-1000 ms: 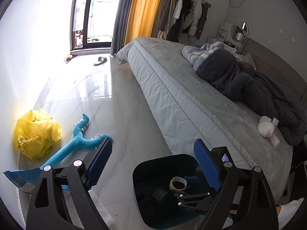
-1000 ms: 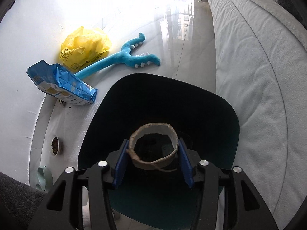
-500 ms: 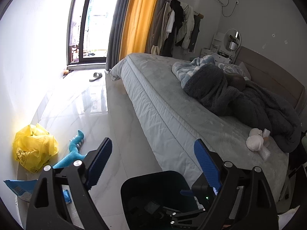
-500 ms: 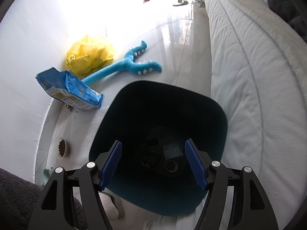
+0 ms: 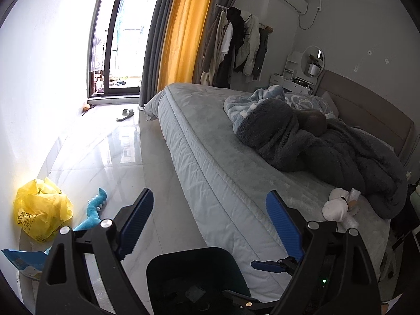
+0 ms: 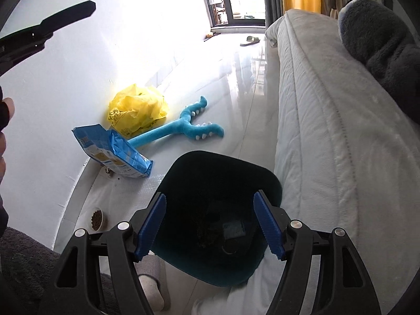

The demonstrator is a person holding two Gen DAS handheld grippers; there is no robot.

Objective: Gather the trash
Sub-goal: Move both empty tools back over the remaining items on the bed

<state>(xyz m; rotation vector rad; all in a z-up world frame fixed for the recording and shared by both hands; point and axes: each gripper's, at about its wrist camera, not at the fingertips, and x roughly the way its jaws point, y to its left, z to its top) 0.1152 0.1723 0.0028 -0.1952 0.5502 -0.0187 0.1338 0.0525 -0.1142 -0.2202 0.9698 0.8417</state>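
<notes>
A wide bed [image 5: 210, 157] with a pale quilted cover fills the right side of the room, with a heap of dark grey blanket [image 5: 315, 144] on it and a small white soft toy [image 5: 334, 207] near its end. Beside the bed lies a glossy white floor [image 5: 118, 157]. On that floor, close against the side of the bed, stands a dark bin [image 6: 223, 183]; trash lies at its bottom, among it a blue-labelled packet [image 6: 233, 229] and a round ring-shaped piece [image 6: 232, 249].

By the white wall sit a crumpled yellow plastic bag [image 6: 136, 110], a blue printed pouch [image 6: 113, 152] lying on its side, and a long turquoise plush toy [image 6: 183, 128] stretched between the bag and the bin. A small bowl of brown pellets [image 6: 97, 219] stands near the wall, and a slipper [image 5: 125, 114] lies by the balcony door.

The right tool [image 6: 211, 227] hangs over the bin's mouth; its jaws, which have just been opening, stand apart with nothing between them. The left tool [image 5: 207, 225] is spread wide and empty, above the floor and the bed's edge.
</notes>
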